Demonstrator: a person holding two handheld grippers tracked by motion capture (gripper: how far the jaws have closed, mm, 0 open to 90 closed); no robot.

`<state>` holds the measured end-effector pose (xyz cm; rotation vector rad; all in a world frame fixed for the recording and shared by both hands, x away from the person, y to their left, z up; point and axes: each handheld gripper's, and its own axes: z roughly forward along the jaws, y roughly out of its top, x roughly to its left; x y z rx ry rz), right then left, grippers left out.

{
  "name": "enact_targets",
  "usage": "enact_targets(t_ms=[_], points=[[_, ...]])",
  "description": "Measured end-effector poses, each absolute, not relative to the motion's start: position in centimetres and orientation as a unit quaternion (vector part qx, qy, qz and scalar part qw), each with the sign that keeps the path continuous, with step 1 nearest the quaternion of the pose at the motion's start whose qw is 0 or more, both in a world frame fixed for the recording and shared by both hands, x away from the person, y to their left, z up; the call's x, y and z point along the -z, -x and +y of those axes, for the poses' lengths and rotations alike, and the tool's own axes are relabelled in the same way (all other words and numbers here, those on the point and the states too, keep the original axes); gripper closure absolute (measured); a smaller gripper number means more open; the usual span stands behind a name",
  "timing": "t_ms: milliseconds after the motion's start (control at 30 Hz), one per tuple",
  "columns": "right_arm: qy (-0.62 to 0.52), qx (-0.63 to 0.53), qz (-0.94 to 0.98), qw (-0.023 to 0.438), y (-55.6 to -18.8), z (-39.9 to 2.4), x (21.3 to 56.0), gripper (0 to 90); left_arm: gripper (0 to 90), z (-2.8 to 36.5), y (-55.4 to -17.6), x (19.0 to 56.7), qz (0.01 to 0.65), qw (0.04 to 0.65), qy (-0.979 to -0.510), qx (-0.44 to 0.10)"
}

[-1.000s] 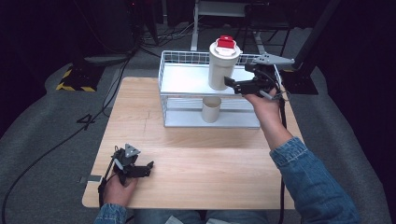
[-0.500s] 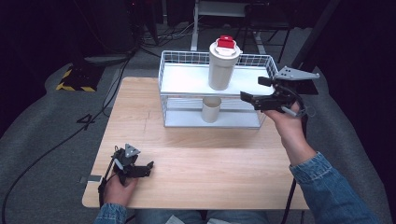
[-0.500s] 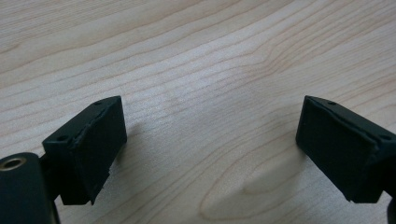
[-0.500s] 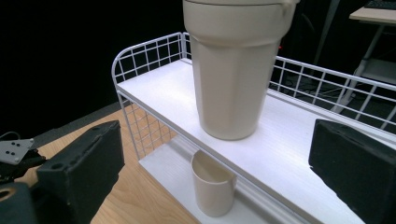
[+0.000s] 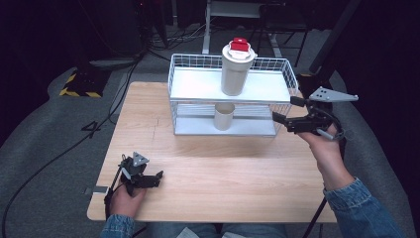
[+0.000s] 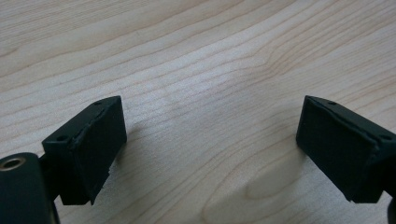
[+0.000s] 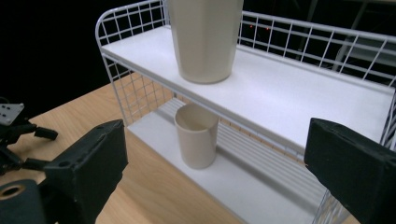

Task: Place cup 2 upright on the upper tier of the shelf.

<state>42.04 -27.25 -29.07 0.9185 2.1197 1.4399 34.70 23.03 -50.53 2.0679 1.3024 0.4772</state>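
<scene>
Right gripper point(image 5: 289, 111) beside rack point(image 5: 229, 90), jaws wide apart, holding nothing. Left gripper point(image 5: 153, 177) low on table point(image 5: 213, 168), jaws wide too, nothing btwn. 2 cups point(image 5: 236, 69) on rack.

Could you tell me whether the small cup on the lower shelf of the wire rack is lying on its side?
No, the small cup stands upright, mouth up, on the lower shelf of the wire rack.

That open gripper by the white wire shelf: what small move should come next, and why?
Probably ease the right gripper leftward toward the small beige cup on the white wire rack's lower shelf: its fingers are spread, empty, and that cup sits between them in the right gripper view.
</scene>
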Motion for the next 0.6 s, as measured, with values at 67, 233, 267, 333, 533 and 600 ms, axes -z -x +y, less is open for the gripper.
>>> enact_targets(t_ms=[67,233,267,333,533,600], points=[[-0.333,-0.516,0.764,0.199,-41.6,-27.7,29.7,6.1,9.1,23.0,-34.7,50.5,0.496,0.320,-0.787,-0.182],[-0.335,-0.507,0.766,0.208,-40.6,-29.0,30.7,6.1,9.1,23.0,-34.7,50.5,0.495,0.320,-0.787,-0.182],[-0.337,-0.509,0.764,0.208,-40.4,-29.2,30.9,6.1,9.1,23.0,-34.7,50.5,0.496,0.320,-0.787,-0.182],[-0.338,-0.508,0.766,0.203,-40.0,-29.7,31.4,6.1,9.1,23.0,-34.7,50.5,0.495,0.320,-0.787,-0.182],[-0.346,-0.503,0.767,0.197,-39.0,-31.0,33.2,6.7,9.1,23.0,-34.7,50.5,0.496,0.320,-0.787,-0.182],[-0.352,-0.502,0.766,0.195,-38.7,-31.5,33.9,6.7,9.0,23.0,-34.7,50.5,0.496,0.320,-0.787,-0.182]])
